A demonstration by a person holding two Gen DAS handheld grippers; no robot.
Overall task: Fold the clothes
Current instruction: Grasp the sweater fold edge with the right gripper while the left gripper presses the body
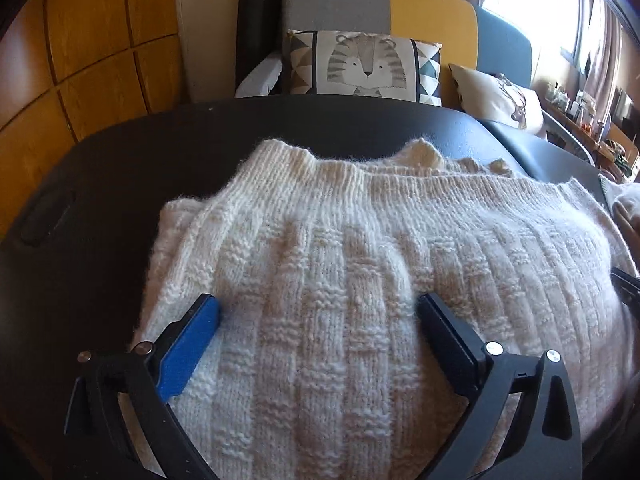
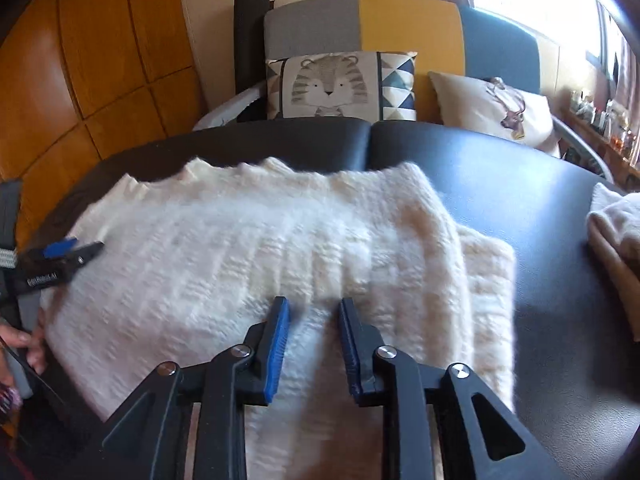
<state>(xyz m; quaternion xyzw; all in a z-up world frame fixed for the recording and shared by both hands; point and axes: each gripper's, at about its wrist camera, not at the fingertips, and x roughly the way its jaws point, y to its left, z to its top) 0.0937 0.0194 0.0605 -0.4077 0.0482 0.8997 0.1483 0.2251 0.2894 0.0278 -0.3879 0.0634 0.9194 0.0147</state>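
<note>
**While both jaws gape, a cream sweater lies part-folded on the bench**

Where the sweater (image 1: 340, 280) lies, the dark bench (image 1: 120, 184) shows bare on the far and left sides. The left hand-held gripper (image 1: 320, 312) sits low over the knit with its jaws spread wide, gripping nothing. This left view is sharp: it shows the ribbed hem at the far edge and a folded layer poking out at the sweater's left.

The right view is blurred over the sweater (image 2: 240, 248). The right hand-held gripper (image 2: 312, 312) has its jaws partly apart above the near edge; whether the pads touch the knit I cannot tell. Only this view shows the left hand-held gripper from outside (image 2: 76, 250), fingers (image 2: 34, 344) at the left edge, a layer underneath jutting out right, and another pale cloth (image 2: 616, 240) at the bench's right.
</note>
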